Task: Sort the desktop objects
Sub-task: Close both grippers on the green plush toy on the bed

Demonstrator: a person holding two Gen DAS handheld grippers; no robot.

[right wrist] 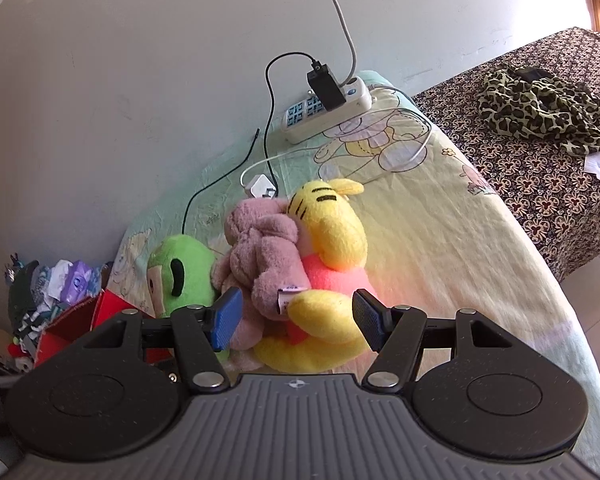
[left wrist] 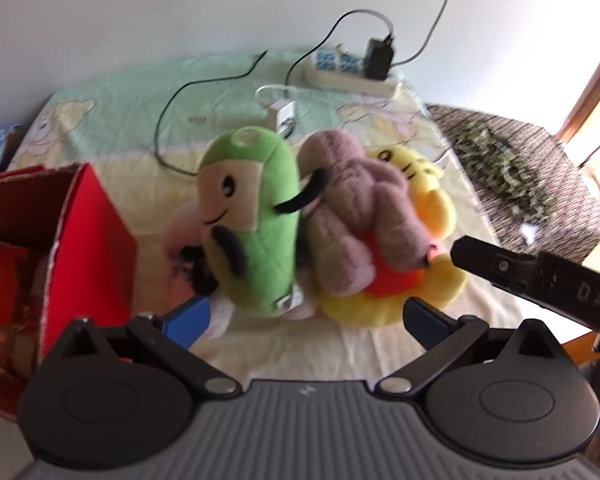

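Plush toys, three of them, bunched together in the middle of the surface (right wrist: pixel 440 240), which wears a pale cartoon-print cloth. The green plush (left wrist: pixel 252 220) stands upright on the left of the huddle, its face turned toward the red box (left wrist: pixel 96 240) just beside it. Pressed against its other side is the mauve plush (left wrist: pixel 360 216), draped over the yellow plush (right wrist: pixel 332 232), whose orange-pink belly shows underneath.

Left tongs (left wrist: pixel 308 316) are spread wide, blue pads apart, nothing between them, hovering low in front of the green toy. This view is blurred. Right tongs (right wrist: pixel 296 320) are also parted, and here it gets close: the yellow toy's arm and the mauve toy's tagged limb sit right in the gap, pads on either side; whether either pad touches the fabric I cannot tell.

The red box is open-topped, with orange and red contents inside that are too blurred to name. Behind the toys, a white power strip (right wrist: pixel 328 112) by the wall carries a black adapter (right wrist: pixel 326 84), and a white charger (right wrist: pixel 262 186) lies just behind the pile.
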